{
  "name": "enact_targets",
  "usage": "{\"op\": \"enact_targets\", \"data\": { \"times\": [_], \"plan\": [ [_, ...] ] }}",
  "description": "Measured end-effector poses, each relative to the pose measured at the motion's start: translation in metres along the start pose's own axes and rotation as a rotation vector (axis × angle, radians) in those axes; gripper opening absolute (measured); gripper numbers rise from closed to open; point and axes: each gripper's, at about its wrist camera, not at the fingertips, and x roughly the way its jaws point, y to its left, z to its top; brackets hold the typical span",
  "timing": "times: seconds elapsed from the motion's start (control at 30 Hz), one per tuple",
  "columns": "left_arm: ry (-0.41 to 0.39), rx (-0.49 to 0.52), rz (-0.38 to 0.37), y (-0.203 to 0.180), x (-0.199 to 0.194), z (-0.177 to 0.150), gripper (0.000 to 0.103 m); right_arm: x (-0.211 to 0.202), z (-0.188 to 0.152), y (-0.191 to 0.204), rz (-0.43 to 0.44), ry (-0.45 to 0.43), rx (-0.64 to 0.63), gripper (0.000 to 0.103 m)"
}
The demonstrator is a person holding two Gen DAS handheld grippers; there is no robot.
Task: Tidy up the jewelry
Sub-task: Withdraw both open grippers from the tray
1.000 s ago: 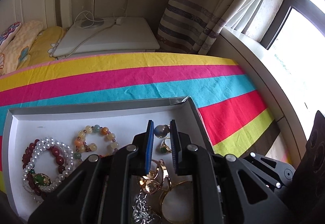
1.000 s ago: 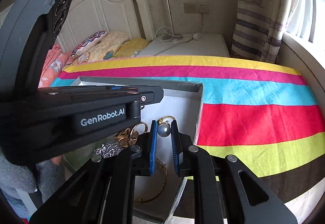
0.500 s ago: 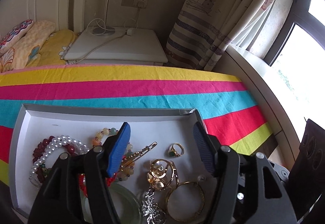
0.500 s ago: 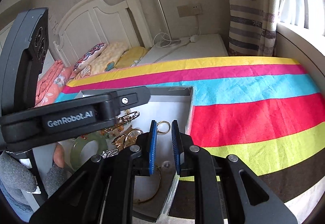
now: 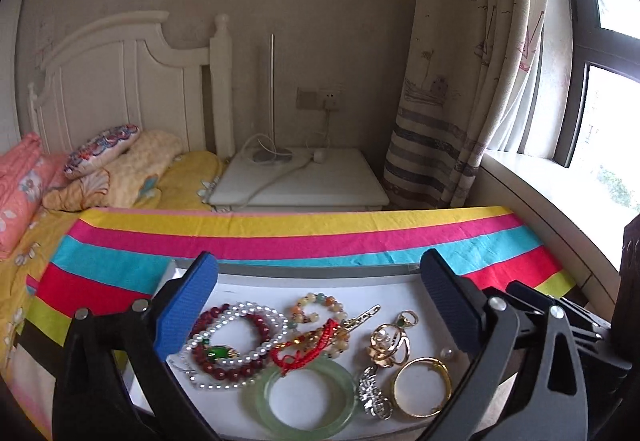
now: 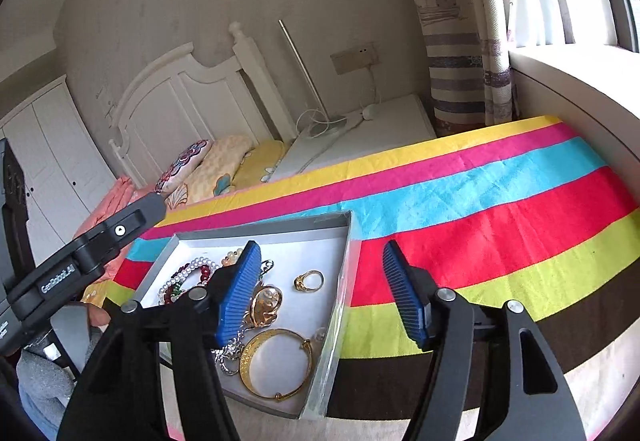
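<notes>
Looking along the left gripper [image 5: 316,301], its jaws are opening wide with nothing pinched between them; they frame a shallow white tray [image 5: 304,275] resting on the striped cloth [image 5: 320,237]. Inside the tray, a pearl bracelet [image 5: 236,345] and dark red beads [image 5: 224,325] tangle at 9 o'clock, a green jade bangle [image 5: 306,401] lies at 6 o'clock touching a red cord piece [image 5: 308,349], and a gold bangle [image 5: 422,387] sits at 4 o'clock just beside a silver chain [image 5: 372,395]. A loose pearl [image 5: 447,353] rests near the right-hand blue pad. The pieces overlap, so I judge that a pinch on one strand could drag its neighbours, and the round pearl could roll off. From the right wrist view, the right gripper [image 6: 320,293] is also opening and empty, hanging over the tray's wall [image 6: 340,305] at its 3 o'clock side. A gold ring [image 6: 309,280] lies apart at the centre; the gold bangle [image 6: 276,363] lies at 6 o'clock. The left tool's black body [image 6: 80,257] crosses at 9 o'clock and may crowd a reach toward the beads. A bed, nightstand and curtain stand beyond at 12 o'clock.
</notes>
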Motion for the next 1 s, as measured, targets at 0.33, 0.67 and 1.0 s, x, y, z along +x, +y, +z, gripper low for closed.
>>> {"op": "enact_targets", "data": {
  "times": [0.33, 0.67, 1.0],
  "plan": [
    [-0.060, -0.046, 0.048, 0.041, -0.065, -0.024, 0.100, -0.044, -0.022, 0.013, -0.006, -0.104, 0.039, 0.086],
    [-0.087, -0.055, 0.081, 0.069, -0.097, -0.042, 0.100, -0.069, -0.041, 0.041, -0.053, -0.119, -0.001, 0.086],
    [-0.060, -0.056, 0.097, 0.082, -0.088, -0.058, 0.100, -0.075, -0.056, 0.101, -0.185, -0.208, -0.120, 0.087]
  ]
}}
